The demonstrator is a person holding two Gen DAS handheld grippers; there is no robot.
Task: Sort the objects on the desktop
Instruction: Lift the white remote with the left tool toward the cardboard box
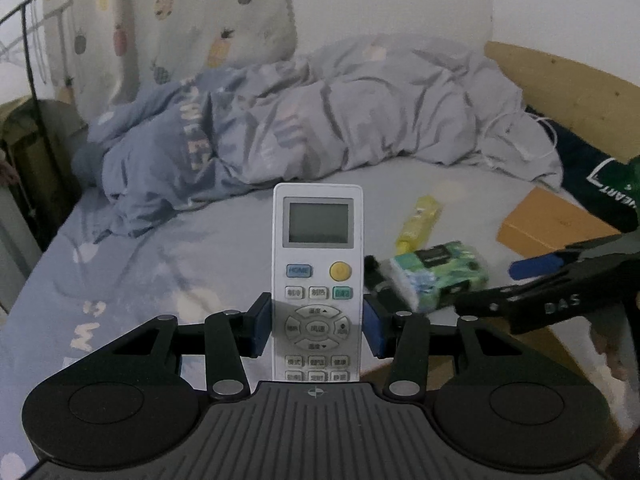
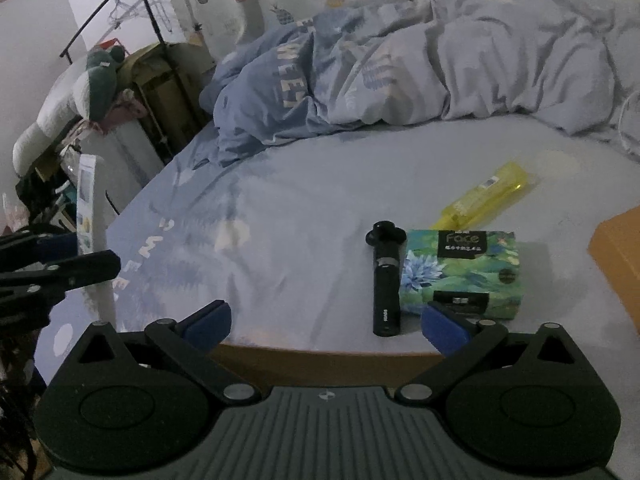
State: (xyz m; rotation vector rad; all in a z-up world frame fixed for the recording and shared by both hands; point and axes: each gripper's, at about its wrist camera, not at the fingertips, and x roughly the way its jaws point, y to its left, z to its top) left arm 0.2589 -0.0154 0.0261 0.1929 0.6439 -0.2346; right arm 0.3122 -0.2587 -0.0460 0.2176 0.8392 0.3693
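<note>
Flashlight (image 2: 386,280) touching tissue pack (image 2: 462,274) left side — wrapped packet (image 2: 486,196) behind; box (image 2: 618,264) right.

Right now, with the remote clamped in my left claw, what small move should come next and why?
Probably carry the remote toward the tissue pack and set it down alongside: the left claw grips it upright, while the right claw is open and empty.

Ahead and left of our right hand-held gripper (image 2: 325,322) we see bare bed (image 2: 280,184) up to the heaped duvet (image 2: 400,60). Ahead to its right, a black torch (image 2: 386,280) touches a tissue pack (image 2: 460,272); a yellow packet (image 2: 486,196) lies just beyond, an orange box (image 2: 618,264) farther right.
</note>
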